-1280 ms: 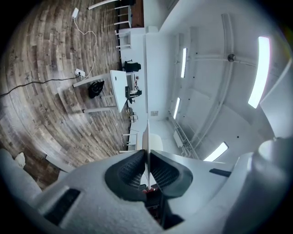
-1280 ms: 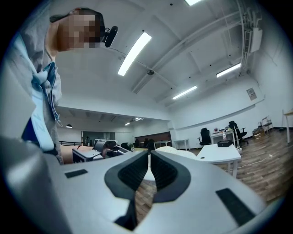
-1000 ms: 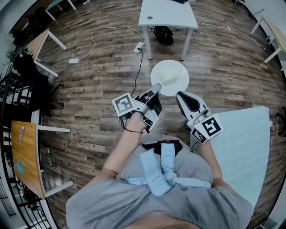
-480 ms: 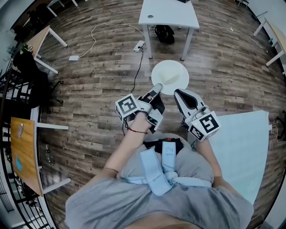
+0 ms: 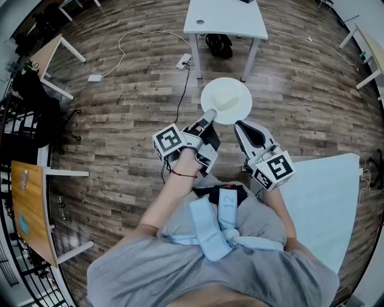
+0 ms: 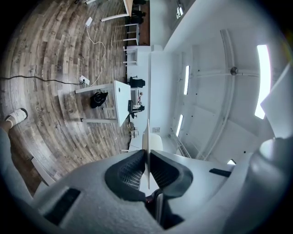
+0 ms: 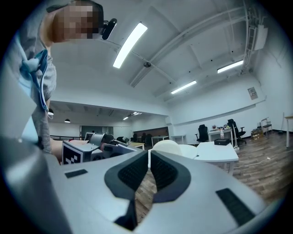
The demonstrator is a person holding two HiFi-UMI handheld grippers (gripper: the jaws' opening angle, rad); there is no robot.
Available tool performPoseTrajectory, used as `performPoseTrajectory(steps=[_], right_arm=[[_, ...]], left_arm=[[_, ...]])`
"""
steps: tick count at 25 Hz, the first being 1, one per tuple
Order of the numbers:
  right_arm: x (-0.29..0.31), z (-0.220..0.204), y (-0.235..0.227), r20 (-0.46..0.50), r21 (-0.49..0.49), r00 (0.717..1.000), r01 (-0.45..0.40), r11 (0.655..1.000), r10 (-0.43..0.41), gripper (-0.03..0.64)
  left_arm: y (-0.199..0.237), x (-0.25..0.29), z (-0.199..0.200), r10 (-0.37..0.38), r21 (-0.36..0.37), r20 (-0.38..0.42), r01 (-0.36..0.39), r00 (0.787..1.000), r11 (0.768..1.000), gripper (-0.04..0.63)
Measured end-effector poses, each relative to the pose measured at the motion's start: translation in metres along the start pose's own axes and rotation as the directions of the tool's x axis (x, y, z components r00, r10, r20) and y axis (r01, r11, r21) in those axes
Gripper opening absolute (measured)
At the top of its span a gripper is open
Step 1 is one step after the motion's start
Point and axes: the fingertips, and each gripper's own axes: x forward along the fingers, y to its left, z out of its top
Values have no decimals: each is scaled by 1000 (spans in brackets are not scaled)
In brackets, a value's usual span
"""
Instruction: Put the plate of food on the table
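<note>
A round white plate (image 5: 226,96) with a pale mound (image 5: 227,103) on it hangs above the wooden floor in the head view. My left gripper (image 5: 209,114) is shut on its near left rim. In the left gripper view the plate (image 6: 148,132) shows edge-on, pinched between the jaws of that gripper (image 6: 147,170). My right gripper (image 5: 240,126) holds the near right rim. In the right gripper view its jaws (image 7: 149,167) stand nearly together with the plate's white edge (image 7: 149,154) between them and the mound (image 7: 167,146) beyond.
A white desk (image 5: 225,18) stands ahead, with a black bag (image 5: 218,45) under it and a cable with a power strip (image 5: 183,62) on the floor. A pale blue table top (image 5: 324,198) lies at my right. Wooden desks (image 5: 30,210) stand at the left.
Both grippers and the plate keep almost the same place; the head view has shifted slightly.
</note>
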Motion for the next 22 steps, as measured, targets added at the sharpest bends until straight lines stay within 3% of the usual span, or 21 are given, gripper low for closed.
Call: performPoseTrajectory(steps=[8, 16, 22], right_arm=[[51, 5, -43, -5, 6, 1000, 21, 1000, -21, 34], [129, 17, -83, -14, 13, 999, 43, 999, -42, 34], [149, 16, -94, 10, 5, 998, 66, 998, -66, 34]], left_arm=[[5, 48, 42, 9, -15, -26, -9, 1000, 1000, 31], [1, 103, 111, 6, -12, -74, -7, 997, 1000, 31], [3, 119, 129, -4, 9, -103, 5, 995, 1000, 31]])
